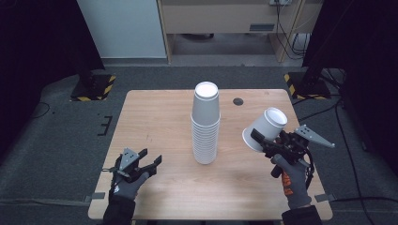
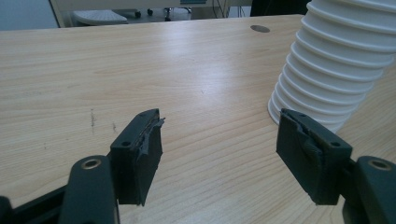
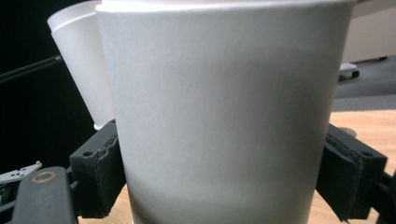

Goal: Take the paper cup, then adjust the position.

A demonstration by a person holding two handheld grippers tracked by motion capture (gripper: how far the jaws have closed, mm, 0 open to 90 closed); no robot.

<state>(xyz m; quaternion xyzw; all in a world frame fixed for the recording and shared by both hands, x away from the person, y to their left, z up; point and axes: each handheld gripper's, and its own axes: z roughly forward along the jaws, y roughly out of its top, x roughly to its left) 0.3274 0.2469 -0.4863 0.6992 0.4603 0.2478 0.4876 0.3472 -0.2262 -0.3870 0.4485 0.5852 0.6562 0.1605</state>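
A white paper cup (image 1: 265, 128) is pinched, tilted, by the right hand-held gripper (image 1: 268, 140) above the tabletop's (image 1: 159, 117) right edge, seemingly clear of it. A cup stack (image 1: 205, 124) stands mid-tabletop. The left hand-held gripper (image 1: 149, 161) rests spread, near the front-left corner.

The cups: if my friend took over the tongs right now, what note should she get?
Right tongs: shut on a single white cup, held tilted in the air, right of the stack.
Left tongs: open and holding nothing, low over the table, left of the stack.
Stack of white cups: upside down, mid-table.
Done: one cup is gripped and held off the table.
Left: probably either put it on the stack or set it aside; I cannot tell which.
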